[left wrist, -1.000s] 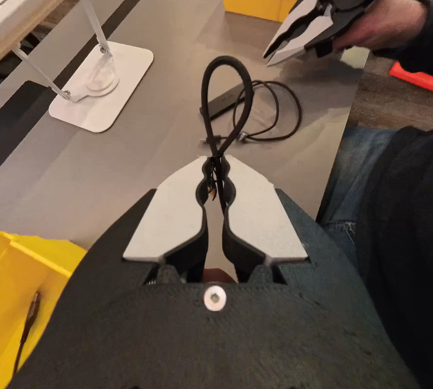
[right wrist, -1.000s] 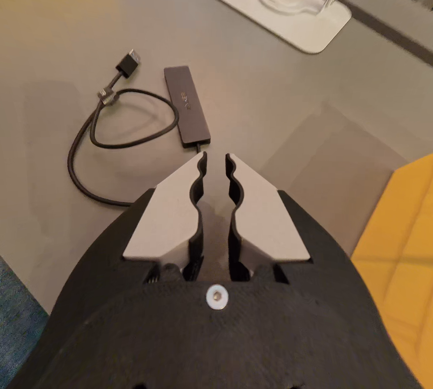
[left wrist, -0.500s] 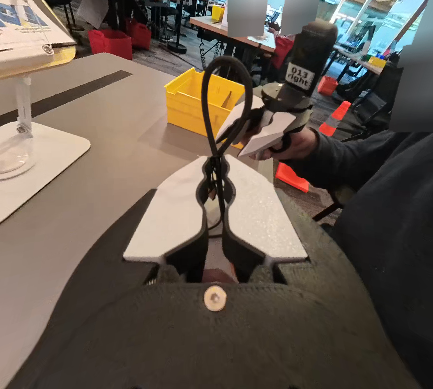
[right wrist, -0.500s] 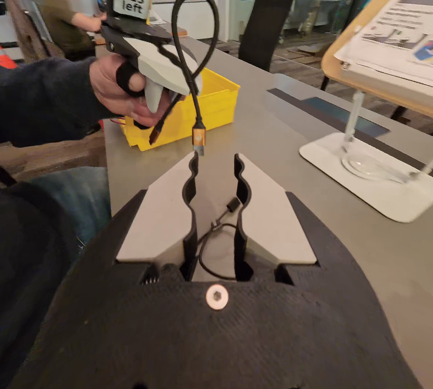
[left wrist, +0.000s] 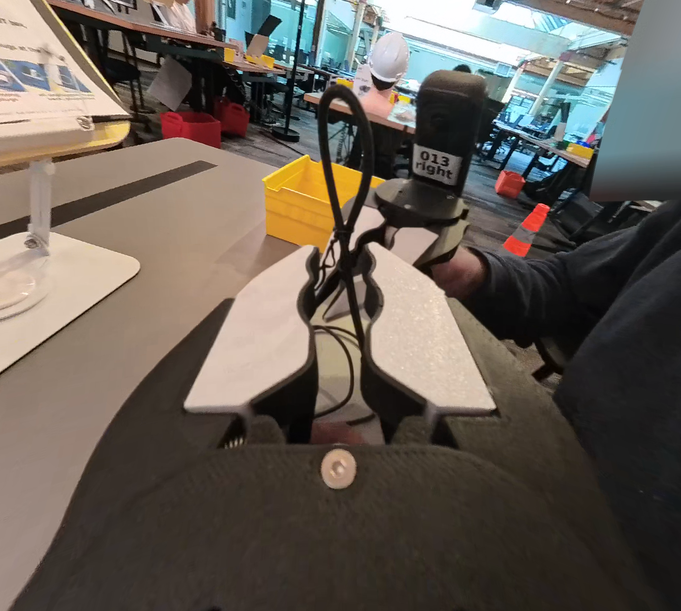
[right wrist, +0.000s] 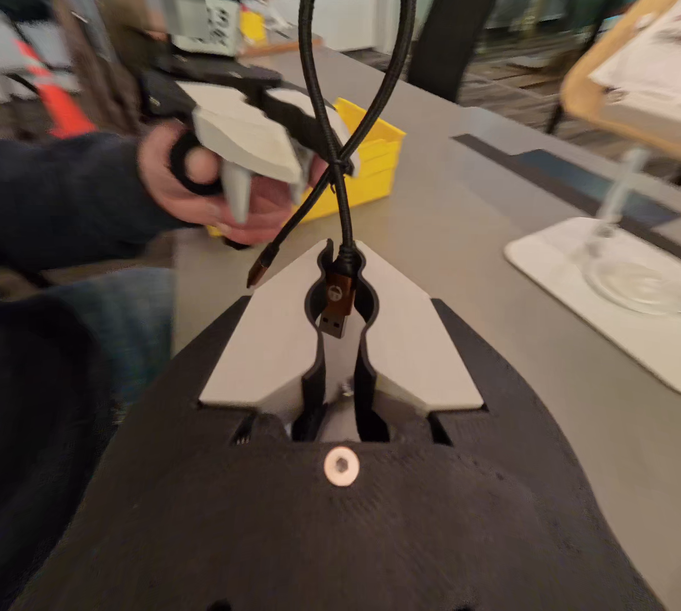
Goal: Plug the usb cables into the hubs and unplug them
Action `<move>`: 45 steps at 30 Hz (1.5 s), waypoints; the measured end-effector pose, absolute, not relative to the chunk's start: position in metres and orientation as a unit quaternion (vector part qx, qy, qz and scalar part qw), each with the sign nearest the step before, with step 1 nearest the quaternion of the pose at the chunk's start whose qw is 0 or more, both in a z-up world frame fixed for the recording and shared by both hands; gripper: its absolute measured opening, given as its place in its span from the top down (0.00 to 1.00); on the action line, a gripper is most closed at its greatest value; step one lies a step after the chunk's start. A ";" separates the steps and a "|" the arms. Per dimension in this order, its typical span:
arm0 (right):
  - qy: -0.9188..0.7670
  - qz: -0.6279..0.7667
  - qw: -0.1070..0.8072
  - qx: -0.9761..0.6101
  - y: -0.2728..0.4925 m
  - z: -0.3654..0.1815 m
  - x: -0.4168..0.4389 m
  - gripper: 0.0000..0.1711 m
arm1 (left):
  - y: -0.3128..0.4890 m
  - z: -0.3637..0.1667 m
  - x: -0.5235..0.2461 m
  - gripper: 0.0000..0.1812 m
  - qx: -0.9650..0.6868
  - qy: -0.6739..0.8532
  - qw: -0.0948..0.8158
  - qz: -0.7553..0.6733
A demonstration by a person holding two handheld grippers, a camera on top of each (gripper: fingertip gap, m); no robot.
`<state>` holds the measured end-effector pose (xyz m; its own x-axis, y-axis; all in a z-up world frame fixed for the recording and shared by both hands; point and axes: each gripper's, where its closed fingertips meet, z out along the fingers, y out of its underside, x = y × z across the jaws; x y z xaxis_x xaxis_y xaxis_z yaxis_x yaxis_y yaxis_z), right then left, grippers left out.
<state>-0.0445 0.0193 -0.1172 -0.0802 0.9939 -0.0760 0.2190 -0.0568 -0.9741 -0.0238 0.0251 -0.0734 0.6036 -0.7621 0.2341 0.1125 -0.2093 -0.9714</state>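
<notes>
A black braided usb cable [right wrist: 306, 22], tied into an upright loop, stands between the two grippers. My right gripper [right wrist: 342, 245] is shut on its copper-coloured USB-A plug [right wrist: 337, 298]. The other plug [right wrist: 261, 269] hangs free to the left. My left gripper [left wrist: 341, 250] is open, and the cable loop [left wrist: 328, 136] rises through the gap between its fingers. The right gripper [left wrist: 342, 309] faces it from just beyond. The left gripper [right wrist: 326, 171] also shows behind the cable's crossing in the right wrist view. A thin black cable [left wrist: 344, 357] lies on the grey table [left wrist: 184, 225] below. The hub is hidden.
A yellow bin [left wrist: 302, 199] stands on the table behind the right gripper, and another yellow bin [right wrist: 368, 158] behind the left one. A document stand with a white base [left wrist: 73, 272] is on the left, seen on the right in the right wrist view [right wrist: 589, 280]. Other desks and an orange cone [left wrist: 527, 232] lie beyond. My hands' fingertips stand some 5 cm from each other.
Both grippers rose from the table and turned to face each other. The right gripper closed on the cable's USB-A plug. The left gripper, shut on the cable before, has opened.
</notes>
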 end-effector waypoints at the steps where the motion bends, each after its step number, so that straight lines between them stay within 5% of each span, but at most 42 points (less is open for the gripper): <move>1: -0.561 0.441 0.431 -0.552 0.028 -0.119 -0.042 0.97 | 0.025 -0.071 -0.026 0.85 -0.680 0.235 0.590 -0.365; 6: -0.596 0.267 0.525 -0.546 0.048 -0.126 -0.036 0.97 | 0.033 -0.064 -0.034 0.73 -0.688 0.208 0.632 -0.290; 11: -0.606 0.209 0.564 -0.520 0.039 -0.127 -0.038 0.98 | 0.032 -0.055 -0.034 0.98 -0.670 0.218 0.657 -0.268; 22: -0.584 0.580 0.360 -0.440 -0.005 -0.079 -0.018 0.82 | -0.020 -0.034 -0.019 0.99 -0.603 0.383 0.562 -0.417; 29: -0.535 0.745 0.126 -0.377 -0.029 -0.076 -0.005 0.76 | -0.047 -0.025 -0.009 0.98 -0.562 0.476 0.528 -0.422; 38: -0.504 0.793 0.087 -0.332 -0.040 -0.072 -0.012 0.79 | -0.056 -0.027 -0.005 0.98 -0.540 0.501 0.502 -0.453; 45: -0.485 0.824 0.056 -0.287 -0.057 -0.063 -0.016 0.93 | -0.056 -0.029 -0.004 0.99 -0.531 0.503 0.501 -0.463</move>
